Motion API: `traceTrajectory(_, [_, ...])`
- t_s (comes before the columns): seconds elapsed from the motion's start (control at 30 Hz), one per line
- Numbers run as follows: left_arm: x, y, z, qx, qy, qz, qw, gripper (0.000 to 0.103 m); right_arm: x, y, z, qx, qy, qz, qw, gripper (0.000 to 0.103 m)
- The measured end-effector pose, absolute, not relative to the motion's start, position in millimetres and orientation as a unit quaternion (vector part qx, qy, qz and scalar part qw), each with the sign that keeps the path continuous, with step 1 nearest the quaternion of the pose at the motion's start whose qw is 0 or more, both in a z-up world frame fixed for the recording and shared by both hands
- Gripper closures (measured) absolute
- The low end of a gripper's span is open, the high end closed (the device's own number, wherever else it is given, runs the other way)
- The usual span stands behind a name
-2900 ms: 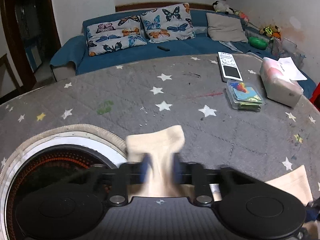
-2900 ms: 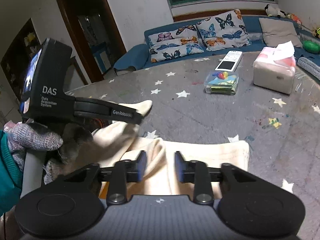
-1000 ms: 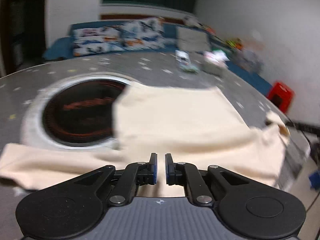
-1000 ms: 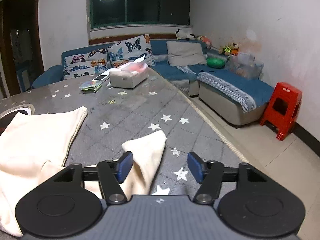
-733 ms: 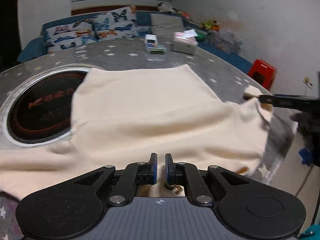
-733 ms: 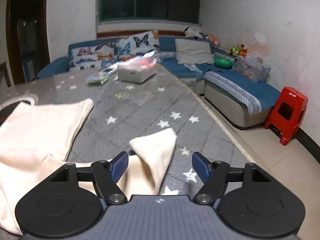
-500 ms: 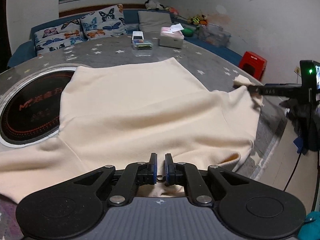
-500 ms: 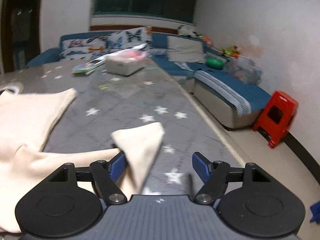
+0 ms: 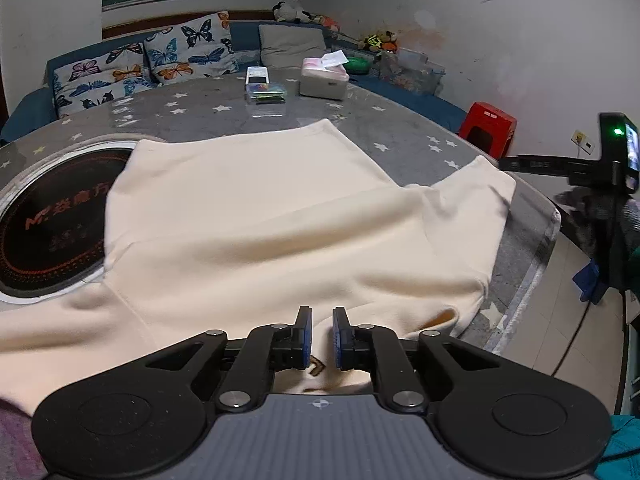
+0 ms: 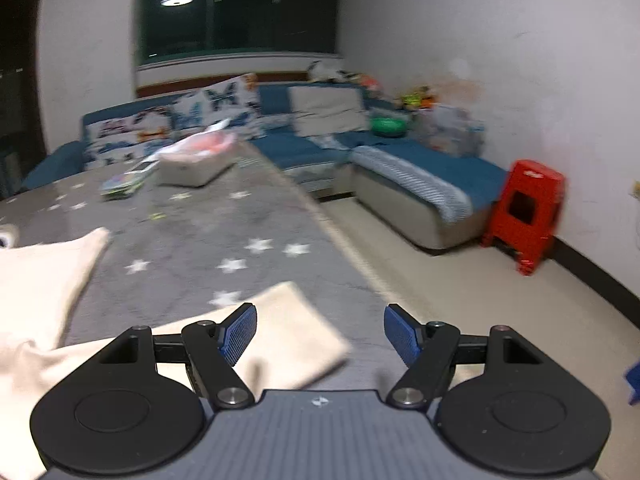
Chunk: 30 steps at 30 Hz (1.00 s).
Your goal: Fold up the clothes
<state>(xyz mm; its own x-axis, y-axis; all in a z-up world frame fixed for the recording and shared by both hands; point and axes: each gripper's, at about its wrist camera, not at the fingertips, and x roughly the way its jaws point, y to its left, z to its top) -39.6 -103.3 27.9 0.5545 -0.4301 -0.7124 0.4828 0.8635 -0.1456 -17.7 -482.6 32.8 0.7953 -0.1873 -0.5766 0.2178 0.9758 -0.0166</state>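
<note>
L claw (image 9: 321, 338) pinching cream garment (image 9: 280, 216), R claw (image 10: 320, 334) wide apart.

Illumination is indoor artificial light. A round ceiling lamp reflection (image 10: 176, 0) appears in the dark window (image 10: 240, 12), which admits no daylight. Overall brightness is moderate; walls render grey-white.

Left wrist view: sharp, with soft shadows in the folds of the cream garment (image 9: 280, 216). The glossy edge of the tabletop (image 9: 536, 216) shows mild glare.

Right wrist view: motion blur smears the sofa cushions (image 10: 224, 108), tissue box (image 10: 196, 160) and garment corner.

Both views show strong fisheye curvature and dark vignetting at the corners.
</note>
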Motion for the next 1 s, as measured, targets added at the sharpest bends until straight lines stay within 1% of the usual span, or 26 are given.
traceTrajectory(0.17, [-48.0,-103.8,24.6,0.051,0.398,-0.276,0.873,0.09,-10.3,-462.1,25.9,0.011,0.327,-0.063,0.943,0.031])
traceTrajectory(0.3, [-56.6,-93.0,33.8,0.053,0.393,-0.282,0.874,0.089,-24.7,-443.5,43.8,0.009,0.321,-0.014,0.947,0.035])
traceTrajectory(0.37, [-60.6,-88.2,37.8,0.058,0.387,-0.279,0.877,0.083,-35.8,-430.6,59.6,0.006,0.315,0.038,0.948,0.038])
traceTrajectory(0.43, [-65.1,-84.1,41.1,0.066,0.381,-0.276,0.88,0.073,-45.1,-414.2,72.8,0.0,0.313,0.094,0.945,0.043])
traceTrajectory(0.53, [-70.1,-80.1,43.6,0.076,0.373,-0.273,0.883,0.064,-56.9,-385.2,85.5,-0.013,0.319,0.187,0.929,0.048])
traceTrajectory(0.6, [-72.8,-78.2,44.6,0.083,0.369,-0.272,0.885,0.064,-62.4,-366.1,88.5,-0.024,0.326,0.241,0.914,0.05])
traceTrajectory(0.67, [-74.7,-77.7,43.7,0.089,0.366,-0.273,0.885,0.064,-66.8,-345.2,87.0,-0.037,0.339,0.29,0.894,0.054])
traceTrajectory(0.77, [-76.5,-79.2,39.9,0.098,0.364,-0.279,0.883,0.065,-74.8,-317.5,80.1,-0.065,0.36,0.34,0.866,0.056])
traceTrajectory(0.8, [-77.2,-79.7,38.6,0.101,0.363,-0.281,0.883,0.065,-76.7,-311.6,77.4,-0.072,0.366,0.349,0.86,0.059])
traceTrajectory(0.87, [-78.4,-80.7,36.0,0.107,0.362,-0.284,0.881,0.068,-78.9,-304.5,71.6,-0.082,0.379,0.357,0.85,0.061])
traceTrajectory(0.9, [-78.7,-80.5,34.8,0.108,0.361,-0.285,0.882,0.073,-80.7,-301.4,68.3,-0.089,0.384,0.356,0.847,0.063])
traceTrajectory(0.93, [-78.9,-80.6,34.0,0.109,0.36,-0.285,0.882,0.08,-82.2,-298.2,64.4,-0.097,0.388,0.355,0.845,0.071])
traceTrajectory(0.97, [-79.2,-80.1,33.6,0.108,0.358,-0.284,0.883,0.083,-83.5,-296.6,61.2,-0.101,0.392,0.353,0.844,0.075])
traceTrajectory(1.0, [-79.7,-79.3,33.7,0.107,0.356,-0.282,0.884,0.087,-84.6,-296.3,58.5,-0.103,0.395,0.351,0.843,0.085])
